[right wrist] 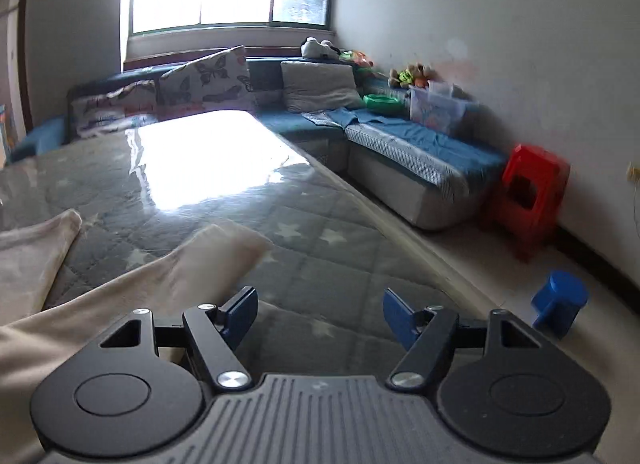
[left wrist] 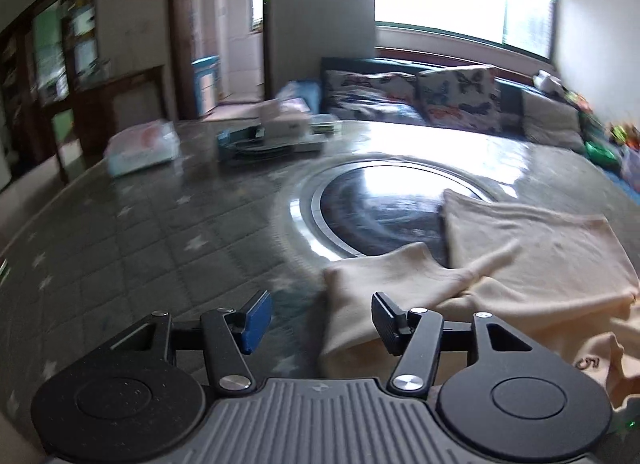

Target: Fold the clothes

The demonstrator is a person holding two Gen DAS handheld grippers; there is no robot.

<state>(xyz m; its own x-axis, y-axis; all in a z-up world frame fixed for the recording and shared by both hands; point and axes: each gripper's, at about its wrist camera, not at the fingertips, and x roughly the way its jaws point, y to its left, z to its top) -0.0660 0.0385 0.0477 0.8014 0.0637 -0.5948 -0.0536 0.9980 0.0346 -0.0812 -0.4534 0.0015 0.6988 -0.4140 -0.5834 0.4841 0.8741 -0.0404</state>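
Observation:
A cream garment [left wrist: 520,260] lies spread on the table [left wrist: 160,224], to the right in the left wrist view, with one sleeve [left wrist: 368,288] folded toward my left gripper. My left gripper [left wrist: 320,322] is open and empty, just above the table at the sleeve's near edge. In the right wrist view the same garment [right wrist: 100,304] lies at the left, with a sleeve end [right wrist: 228,248] just ahead of the left finger. My right gripper [right wrist: 320,318] is open and empty over the star-patterned table cover [right wrist: 320,244].
A tissue pack [left wrist: 142,148] and boxes [left wrist: 280,128] sit at the table's far side, beyond a round inset [left wrist: 376,208]. A blue sofa [right wrist: 400,144] with cushions runs behind and to the right. A red stool [right wrist: 528,200] and a blue stool [right wrist: 560,304] stand on the floor.

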